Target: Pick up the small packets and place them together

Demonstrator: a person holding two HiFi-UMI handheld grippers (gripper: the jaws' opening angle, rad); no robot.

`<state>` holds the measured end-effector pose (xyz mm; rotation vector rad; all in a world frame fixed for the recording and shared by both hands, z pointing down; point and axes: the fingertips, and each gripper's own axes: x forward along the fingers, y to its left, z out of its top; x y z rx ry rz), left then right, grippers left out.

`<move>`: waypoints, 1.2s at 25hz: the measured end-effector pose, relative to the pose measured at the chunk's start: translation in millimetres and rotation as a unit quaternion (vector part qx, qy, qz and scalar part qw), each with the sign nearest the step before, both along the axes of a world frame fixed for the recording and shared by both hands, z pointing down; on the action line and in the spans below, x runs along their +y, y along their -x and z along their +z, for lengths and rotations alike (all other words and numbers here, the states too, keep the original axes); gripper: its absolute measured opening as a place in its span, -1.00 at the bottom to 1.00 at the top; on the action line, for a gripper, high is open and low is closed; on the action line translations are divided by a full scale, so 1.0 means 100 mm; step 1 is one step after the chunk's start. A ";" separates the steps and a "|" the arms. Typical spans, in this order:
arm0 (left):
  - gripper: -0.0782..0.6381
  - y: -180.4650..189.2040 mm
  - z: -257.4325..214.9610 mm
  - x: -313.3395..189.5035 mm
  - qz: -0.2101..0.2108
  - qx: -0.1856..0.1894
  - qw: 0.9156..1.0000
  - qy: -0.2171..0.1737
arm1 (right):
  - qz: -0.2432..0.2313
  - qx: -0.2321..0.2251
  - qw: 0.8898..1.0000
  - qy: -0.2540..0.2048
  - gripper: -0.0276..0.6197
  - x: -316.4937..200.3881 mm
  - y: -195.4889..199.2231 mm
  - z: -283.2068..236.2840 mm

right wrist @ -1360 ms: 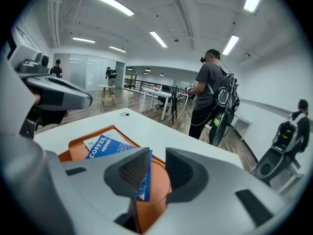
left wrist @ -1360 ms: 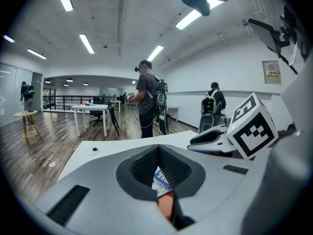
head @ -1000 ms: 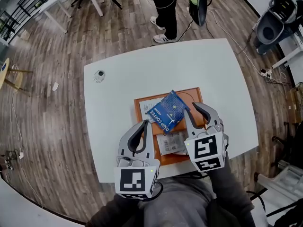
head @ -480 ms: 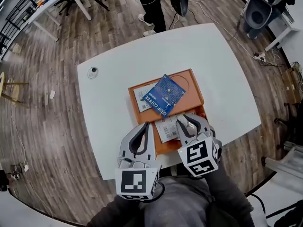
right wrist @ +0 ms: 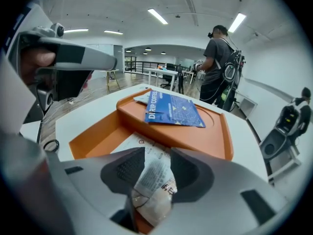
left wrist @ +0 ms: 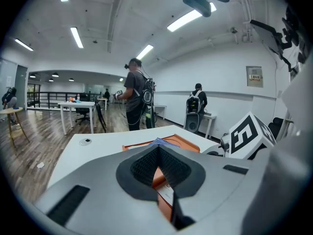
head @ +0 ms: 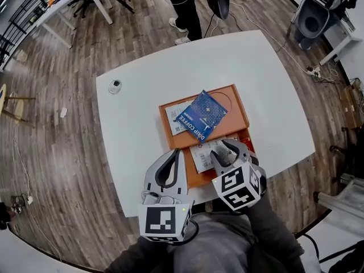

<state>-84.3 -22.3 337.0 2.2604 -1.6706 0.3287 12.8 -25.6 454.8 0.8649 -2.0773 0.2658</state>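
Observation:
An orange tray (head: 241, 111) lies on the white table. A blue drip-coffee packet (head: 202, 115) rests across its far compartment, over a white packet (head: 174, 118). Another flat white packet (head: 201, 153) lies in the near compartment. My right gripper (head: 224, 152) points down into that near compartment. Its jaws have just been opening, and a small crumpled white packet (right wrist: 154, 180) stands loose between them. My left gripper (head: 176, 153) hovers at the tray's near left corner, shut and holding nothing. The blue packet (right wrist: 171, 109) also shows ahead in the right gripper view.
A small round object (head: 115, 86) sits near the table's far left corner. A person (head: 187, 13) stands beyond the far edge. The table's near edge runs just under both grippers. Other tables and a chair stand around on the wooden floor.
My right gripper came down and back from beside the blue packet into the tray's near compartment, carrying the small white packet, and its jaws spread wider. The left gripper shifted slightly.

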 end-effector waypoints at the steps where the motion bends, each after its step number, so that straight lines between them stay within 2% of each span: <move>1: -0.79 0.01 0.01 -0.01 -0.002 0.001 1.000 0.001 | -0.005 0.004 1.000 0.007 -0.43 0.00 0.02 0.03; 7: -0.79 0.11 0.07 -0.11 -0.011 0.008 1.000 0.011 | -0.034 0.022 0.998 0.054 -0.06 0.03 0.11 0.26; 16: -0.79 0.25 0.18 -0.27 -0.020 0.014 1.000 0.019 | -0.046 0.023 0.993 0.104 -0.04 -0.02 0.14 0.39; 21: -0.79 0.23 0.19 -0.26 -0.014 0.015 1.000 0.020 | -0.063 0.043 0.993 0.088 -0.21 0.02 0.16 0.38; 24: -0.79 0.24 0.17 -0.23 -0.014 0.013 1.000 0.021 | -0.071 0.051 0.993 0.074 -0.49 0.05 0.20 0.36; 27: -0.79 0.27 0.14 -0.19 -0.014 0.011 1.000 0.017 | -0.067 0.047 0.995 0.065 -0.65 0.08 0.22 0.33; 30: -0.79 0.29 0.09 -0.14 -0.013 0.010 1.000 0.011 | -0.063 0.040 0.995 0.061 -0.69 0.13 0.23 0.26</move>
